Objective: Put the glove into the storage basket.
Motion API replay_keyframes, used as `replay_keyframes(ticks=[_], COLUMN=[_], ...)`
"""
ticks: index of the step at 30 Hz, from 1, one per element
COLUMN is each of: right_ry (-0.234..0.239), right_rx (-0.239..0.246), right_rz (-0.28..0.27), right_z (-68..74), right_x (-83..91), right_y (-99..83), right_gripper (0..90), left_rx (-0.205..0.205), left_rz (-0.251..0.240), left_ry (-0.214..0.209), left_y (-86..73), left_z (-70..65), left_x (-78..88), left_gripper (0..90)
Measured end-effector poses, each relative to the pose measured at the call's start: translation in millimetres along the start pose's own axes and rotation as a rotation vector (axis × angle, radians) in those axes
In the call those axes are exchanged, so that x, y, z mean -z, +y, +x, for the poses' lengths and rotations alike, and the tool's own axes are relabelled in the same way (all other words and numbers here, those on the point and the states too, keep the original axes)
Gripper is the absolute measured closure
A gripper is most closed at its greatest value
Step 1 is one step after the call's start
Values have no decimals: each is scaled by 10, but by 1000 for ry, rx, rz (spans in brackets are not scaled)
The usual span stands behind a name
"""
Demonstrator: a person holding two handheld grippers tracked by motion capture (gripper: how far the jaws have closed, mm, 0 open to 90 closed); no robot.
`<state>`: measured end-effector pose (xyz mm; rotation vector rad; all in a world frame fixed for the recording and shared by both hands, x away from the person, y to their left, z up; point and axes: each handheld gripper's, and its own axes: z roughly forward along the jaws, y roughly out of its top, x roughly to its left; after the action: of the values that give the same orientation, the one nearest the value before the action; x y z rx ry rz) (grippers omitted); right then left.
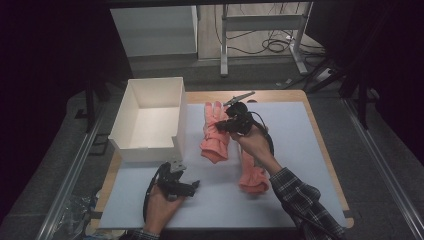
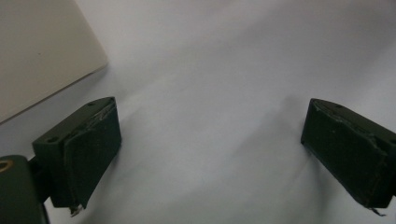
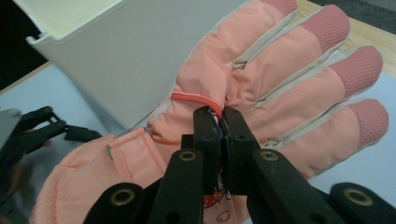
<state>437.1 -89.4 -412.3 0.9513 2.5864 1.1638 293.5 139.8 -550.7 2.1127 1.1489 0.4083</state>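
Idling at left, left claw (image 1: 192, 186) gapes wide, empty, over bare counter (image 1: 300, 150). White box (image 1: 150, 120) sits beyond it. Right claw (image 1: 223, 123) pinches one pink glove (image 3: 280, 79) beside the box. Likely next: lift into box; second glove (image 1: 252, 176) waits behind.

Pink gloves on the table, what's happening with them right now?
A person is working with a handheld gripper in each hand. The right gripper is shut on a pink glove, pinching it near the palm, beside the white box. A second pink glove lies on the white mat. The left gripper is open above bare mat.
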Motion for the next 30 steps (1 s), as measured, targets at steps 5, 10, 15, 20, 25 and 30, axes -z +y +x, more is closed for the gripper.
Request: replay_keyframes(ticks=[5,10,15,20,25,30], right_ry=[13,9,6,-4,-17,-22], right_rx=[1,5,-2,-2,-3,-7], right_rz=[-6,-6,-7,-9,-11,-10], right_z=[5,-4,-31,-46,-86,-109], right_x=[180,299,492,601,742,816], right_y=[-78,-119,-198,-249,-350,-434], right_gripper=[856,856,855,856,856,856], left_rx=[4,5,5,5,4,4], left_rz=[-2,-3,-2,-2,-2,-2], left_ry=[2,1,1,1,1,1], left_y=[0,0,0,0,0,0], left_z=[-3,-4,-4,-4,-4,-3], left_x=[-1,-1,-1,-1,-1,-1], left_gripper=[49,49,49,50,49,49])
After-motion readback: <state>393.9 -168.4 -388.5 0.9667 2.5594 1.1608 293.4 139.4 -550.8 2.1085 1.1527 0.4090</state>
